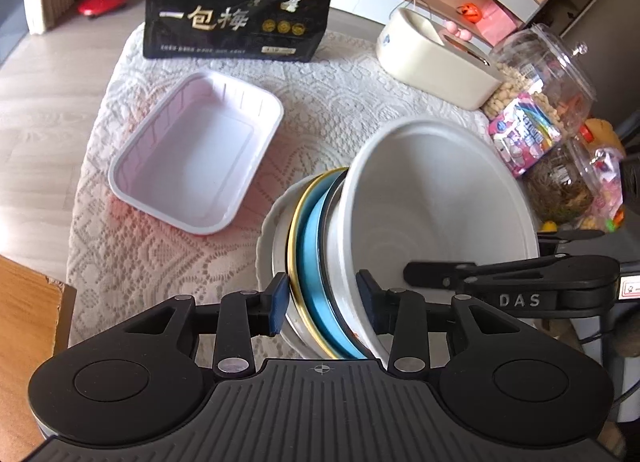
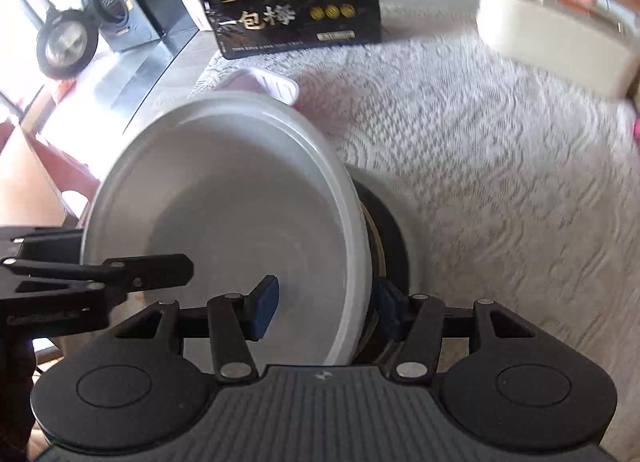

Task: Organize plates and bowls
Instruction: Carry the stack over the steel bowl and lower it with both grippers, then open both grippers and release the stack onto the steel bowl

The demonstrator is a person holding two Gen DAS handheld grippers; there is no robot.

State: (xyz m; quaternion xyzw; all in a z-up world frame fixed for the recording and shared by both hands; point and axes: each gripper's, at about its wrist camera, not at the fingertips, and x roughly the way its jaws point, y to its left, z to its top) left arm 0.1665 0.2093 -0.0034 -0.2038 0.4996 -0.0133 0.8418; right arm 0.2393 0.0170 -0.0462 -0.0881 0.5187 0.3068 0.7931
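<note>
In the left wrist view a tilted stack of dishes sits between my left gripper's (image 1: 323,302) blue pads: a white bowl (image 1: 432,197) in front, a blue plate with a gold rim (image 1: 310,238) behind it, and a white plate (image 1: 269,229) at the back. The left gripper is shut on the stack's lower edge. In the right wrist view my right gripper (image 2: 326,306) straddles the white bowl's rim (image 2: 240,197), with a dark dish (image 2: 390,229) behind; the left pad stands off the bowl wall. An empty white rectangular tray (image 1: 196,149) lies on the lace cloth.
A black snack bag (image 1: 240,5) stands at the table's far edge. A cream tissue box (image 1: 432,53) and clear plastic jars of snacks (image 1: 548,101) sit at the right. The lace-covered table (image 1: 340,89) ends at the left over wood floor. A speaker (image 2: 112,9) stands beyond.
</note>
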